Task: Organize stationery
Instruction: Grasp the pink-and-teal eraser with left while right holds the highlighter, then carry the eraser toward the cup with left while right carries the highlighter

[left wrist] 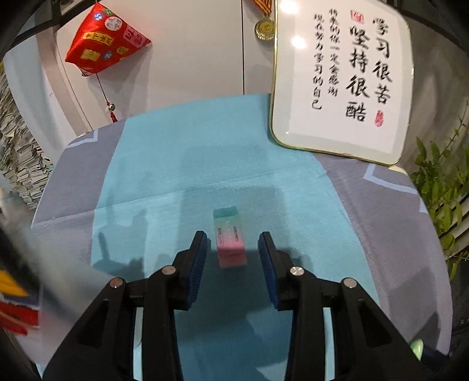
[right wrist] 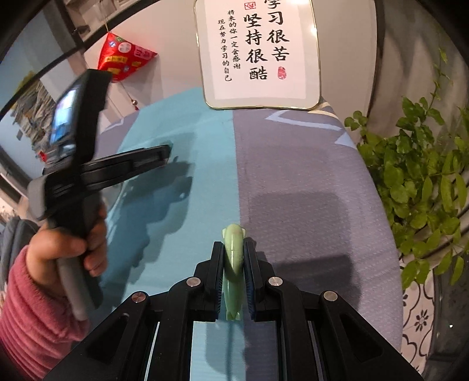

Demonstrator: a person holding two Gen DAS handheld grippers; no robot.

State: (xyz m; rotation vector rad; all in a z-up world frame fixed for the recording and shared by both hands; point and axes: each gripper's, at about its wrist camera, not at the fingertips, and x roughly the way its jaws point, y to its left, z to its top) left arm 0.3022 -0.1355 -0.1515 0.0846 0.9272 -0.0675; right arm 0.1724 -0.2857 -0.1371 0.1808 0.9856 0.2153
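- From my end I count one table, covered by a grey cloth with pale blue line patterns (left wrist: 387, 222), well lit from above.
- One turquoise mat (left wrist: 205, 164) lies over the middle of that cloth; in the right wrist view its edge runs straight up the table, turquoise on the left and grey on the right.
- One gold-rimmed white calligraphy board with black brush characters and red seals (left wrist: 343, 79) leans on the white wall at the far edge of the table.
- One leafy green plant (right wrist: 416, 175) stands off the table's right side, beside a patterned blue-and-white surface.
- One red fabric pyramid charm with patches and a tassel (left wrist: 105, 44) hangs on the wall at the left; one gold medal (left wrist: 264, 27) hangs near the board.
- Two grippers, both black with blue pads. My left gripper (left wrist: 233, 252) has its jaws apart, pads clear of anything. In the right wrist view I see it side-on, gripped by a hand (right wrist: 70, 249) in a pink knit sleeve (right wrist: 32, 307).
- My right gripper (right wrist: 233, 260) is clamped on one pale green, jade-like slender piece (right wrist: 233, 263), which stands up between the pads above the cloth near the mat's edge.
- One pink-and-mint rectangular eraser with a printed sleeve (left wrist: 229, 237) lies on the turquoise mat, just ahead of and between the left fingertips, untouched.
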